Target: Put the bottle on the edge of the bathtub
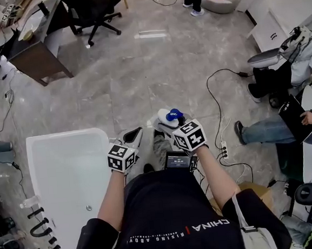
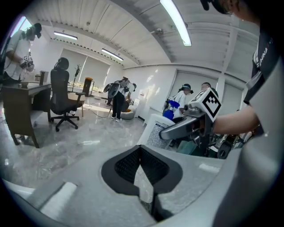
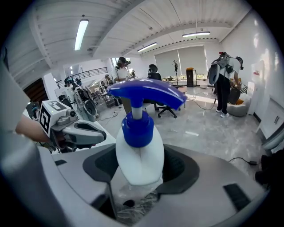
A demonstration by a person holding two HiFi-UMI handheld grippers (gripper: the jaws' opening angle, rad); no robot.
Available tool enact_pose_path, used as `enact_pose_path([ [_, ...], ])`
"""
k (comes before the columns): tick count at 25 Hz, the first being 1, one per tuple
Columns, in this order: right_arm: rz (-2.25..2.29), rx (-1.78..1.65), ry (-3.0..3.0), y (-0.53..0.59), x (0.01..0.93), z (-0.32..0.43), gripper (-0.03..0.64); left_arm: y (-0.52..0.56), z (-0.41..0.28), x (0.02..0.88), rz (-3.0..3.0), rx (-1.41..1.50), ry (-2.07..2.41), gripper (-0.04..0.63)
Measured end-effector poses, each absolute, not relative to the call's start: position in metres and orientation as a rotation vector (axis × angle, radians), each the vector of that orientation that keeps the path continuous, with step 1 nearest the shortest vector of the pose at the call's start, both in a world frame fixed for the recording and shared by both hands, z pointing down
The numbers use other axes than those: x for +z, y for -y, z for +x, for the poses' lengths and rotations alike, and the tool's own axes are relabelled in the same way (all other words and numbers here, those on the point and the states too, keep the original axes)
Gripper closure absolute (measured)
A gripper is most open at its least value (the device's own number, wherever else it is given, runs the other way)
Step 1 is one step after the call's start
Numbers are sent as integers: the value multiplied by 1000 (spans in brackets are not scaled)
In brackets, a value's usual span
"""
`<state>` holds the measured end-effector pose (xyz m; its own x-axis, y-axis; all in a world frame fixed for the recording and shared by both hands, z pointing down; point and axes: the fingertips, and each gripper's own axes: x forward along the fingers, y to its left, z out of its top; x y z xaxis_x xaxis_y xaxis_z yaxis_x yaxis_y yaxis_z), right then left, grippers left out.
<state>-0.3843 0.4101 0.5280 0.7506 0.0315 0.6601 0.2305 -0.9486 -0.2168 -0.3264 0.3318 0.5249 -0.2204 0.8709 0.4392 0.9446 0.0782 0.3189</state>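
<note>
Slippage looks the likeliest trouble: the right gripper (image 3: pixel 140 174) is clamped on the rounded white body of the pump bottle (image 3: pixel 140 153), whose blue pump head stands well beyond the fingertips. A tilt or quick swing towards the bathtub (image 1: pixel 44 144), which lies out past the left gripper (image 2: pixel 141 168), could therefore let it twist or drop short of the rim. The left gripper's fingers are pressed together with nothing between them; no label reads on the bottle, while the person's shirt (image 1: pixel 175 222) shows "CHINA" beside a smaller line, seemingly "RISING ABOVE".

Blue-pump bottle (image 3: pixel 140 153) in R gripper (image 3: pixel 141 167)
</note>
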Motion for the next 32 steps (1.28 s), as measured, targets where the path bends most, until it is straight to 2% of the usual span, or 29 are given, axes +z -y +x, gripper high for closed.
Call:
enact_pose_path([
  [9,-2720,-1004,49,-507,519,-303,344,-429,-253,517,-1988,-828,2111,586],
  [17,-2748,-1015,-119,-567,522,-266,344,-488,-220,511,-2144,-846,2016,586],
  [32,-2757,-1101,-604,-526,537,-132,344,-440,-115,536,-2480,-954,1689,586],
])
